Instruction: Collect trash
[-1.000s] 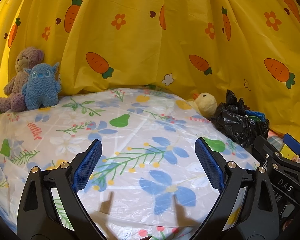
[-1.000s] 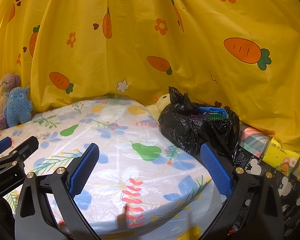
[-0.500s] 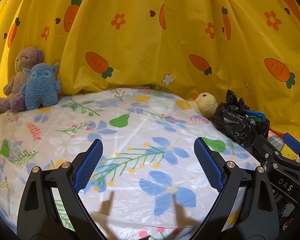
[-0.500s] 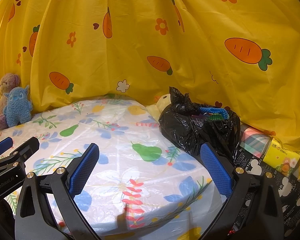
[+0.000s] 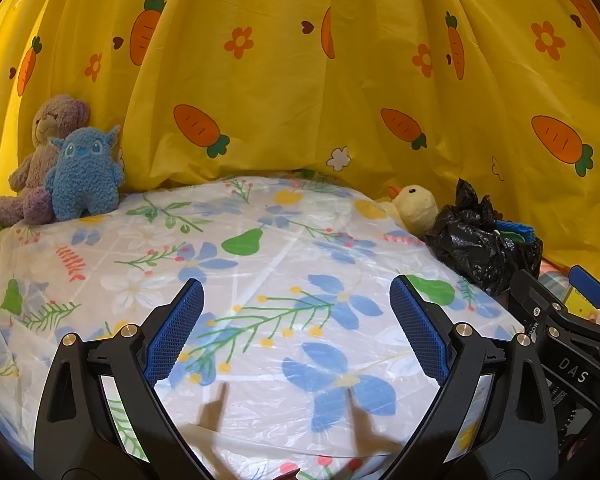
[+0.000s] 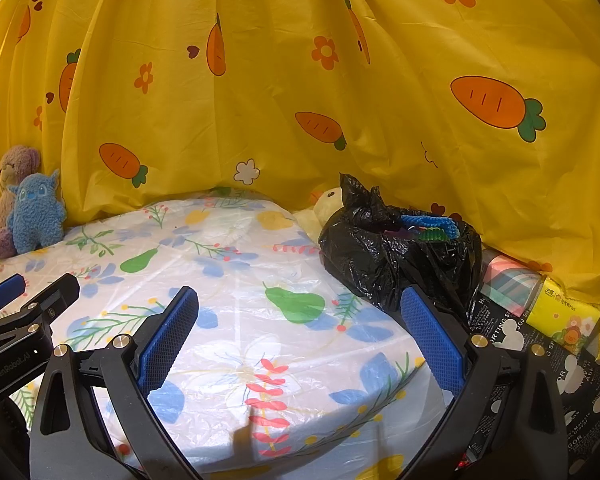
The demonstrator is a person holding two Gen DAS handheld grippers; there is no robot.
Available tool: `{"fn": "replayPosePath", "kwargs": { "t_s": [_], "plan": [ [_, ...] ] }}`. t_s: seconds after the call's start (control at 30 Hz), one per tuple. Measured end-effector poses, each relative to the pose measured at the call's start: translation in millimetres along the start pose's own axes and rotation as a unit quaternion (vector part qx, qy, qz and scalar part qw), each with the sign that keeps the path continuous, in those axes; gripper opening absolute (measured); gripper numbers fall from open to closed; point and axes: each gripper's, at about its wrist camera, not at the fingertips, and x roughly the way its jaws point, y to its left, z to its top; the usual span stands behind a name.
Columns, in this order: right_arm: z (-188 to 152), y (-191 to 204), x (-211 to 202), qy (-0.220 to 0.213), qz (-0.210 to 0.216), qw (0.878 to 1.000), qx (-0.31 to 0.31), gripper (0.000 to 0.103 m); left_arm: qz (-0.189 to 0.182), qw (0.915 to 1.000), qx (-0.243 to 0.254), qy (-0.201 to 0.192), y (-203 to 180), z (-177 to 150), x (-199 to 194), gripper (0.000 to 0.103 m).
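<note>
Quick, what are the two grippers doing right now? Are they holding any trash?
Left gripper: open, holding nothing, above the flowery table cover.
Right gripper: open, holding nothing, near the black trash bag.

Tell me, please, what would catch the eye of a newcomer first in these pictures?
First, the yellow curtain printed with orange carrots, filling the whole background. Next, the black trash bag at the right edge of the flowered table cover, with a yellow duck toy just behind it. At the far left sit a blue plush monster and a purple teddy bear.
</note>
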Motion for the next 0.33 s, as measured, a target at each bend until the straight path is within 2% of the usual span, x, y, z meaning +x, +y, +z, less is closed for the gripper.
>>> {"fn": "replayPosePath", "kwargs": {
  "t_s": [0.17, 0.33],
  "plan": [
    [0.3, 0.0, -0.5, 0.0, 0.0, 1.0, 0.0, 0.097, 0.014, 0.9999, 0.0, -0.006, 0.8, -0.5, -3.3, 0.096],
    [-0.4, 0.3, -0.8, 0.0, 0.0, 1.0, 0.0, 0.097, 0.012, 0.9999, -0.006, -0.009, 2.7, -0.4, -6.4, 0.096]
  ]
}}
